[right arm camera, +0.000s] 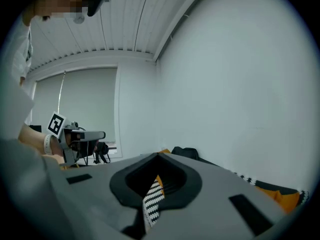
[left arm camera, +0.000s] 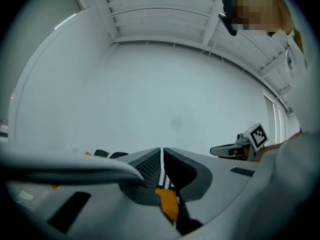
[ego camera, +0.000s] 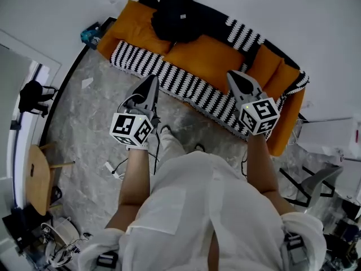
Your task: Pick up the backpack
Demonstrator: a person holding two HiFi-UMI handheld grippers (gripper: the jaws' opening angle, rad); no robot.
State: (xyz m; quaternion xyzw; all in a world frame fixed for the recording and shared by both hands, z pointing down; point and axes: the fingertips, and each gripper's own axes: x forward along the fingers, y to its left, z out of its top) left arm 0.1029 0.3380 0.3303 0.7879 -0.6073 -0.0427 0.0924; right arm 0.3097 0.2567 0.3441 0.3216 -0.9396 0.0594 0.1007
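Observation:
The black backpack [ego camera: 176, 16] lies on the far end of an orange sofa [ego camera: 206, 58], against the wall. A black-and-white striped blanket [ego camera: 186, 83] covers the sofa's front edge. Both grippers are held out level over the floor, short of the sofa. My left gripper [ego camera: 152, 82] is shut with nothing in it, its jaws pressed together [left arm camera: 162, 153]. My right gripper [ego camera: 233, 75] is likewise shut and empty [right arm camera: 159, 157]. In the right gripper view the backpack [right arm camera: 185, 152] shows as a dark lump beyond the jaw tips. Each gripper sees the other beside it.
Marble floor [ego camera: 96, 129] lies between me and the sofa, with a white cable and plug [ego camera: 113, 169] near my feet. A wooden stool [ego camera: 36, 176] stands at left, a second black bag [ego camera: 32, 97] hangs by the window, and a chair frame [ego camera: 316, 180] sits at right.

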